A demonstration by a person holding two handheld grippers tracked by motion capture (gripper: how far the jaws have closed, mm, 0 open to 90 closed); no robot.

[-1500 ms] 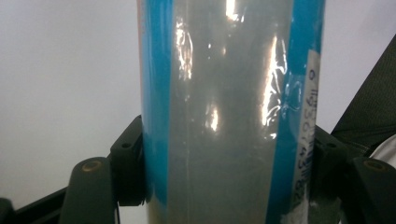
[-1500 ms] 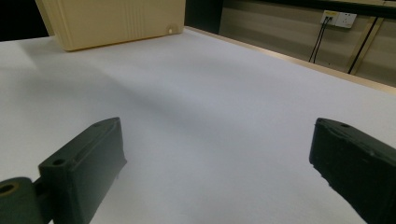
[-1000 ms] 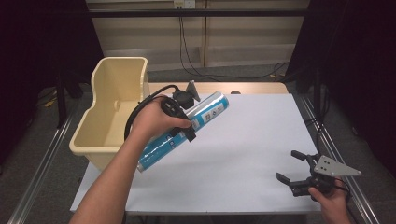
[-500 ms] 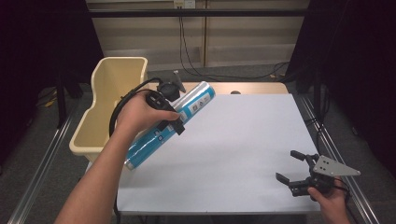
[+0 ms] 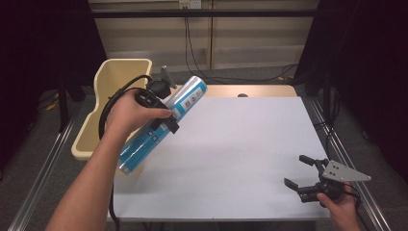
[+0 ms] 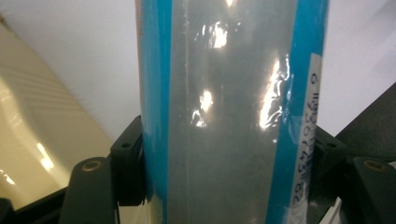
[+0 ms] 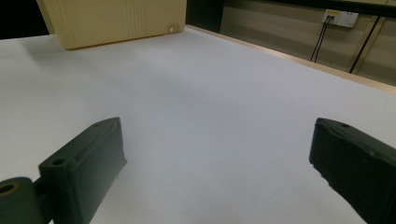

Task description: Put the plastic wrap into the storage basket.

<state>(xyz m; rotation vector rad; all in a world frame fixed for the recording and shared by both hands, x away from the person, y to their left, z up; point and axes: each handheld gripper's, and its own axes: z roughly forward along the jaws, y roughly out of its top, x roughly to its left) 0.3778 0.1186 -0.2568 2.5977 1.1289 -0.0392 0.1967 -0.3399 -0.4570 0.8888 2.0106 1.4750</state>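
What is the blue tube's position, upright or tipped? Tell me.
Tipped. The blue tube slants in the left gripper, its far end raised toward the cream bin, its near end low over the table.

**Gloss against matt**

The blue-and-silver tube [image 5: 161,125] wears a glossy, smooth film with bright glints. The cream bin [image 5: 108,91] looks like smooth, faintly shiny plastic. The white surface [image 5: 240,154] is matt. The right gripper [image 5: 304,174] is matt black plastic.

A white worktop [image 5: 231,159] fills the middle, its surface bare toward the right and near edges. A cream plastic bin [image 5: 103,98] sits against its left edge, reaching the far left corner. Beyond the far edge, black cables [image 5: 192,53] hang down a beige wall panel from a socket [image 5: 188,4].
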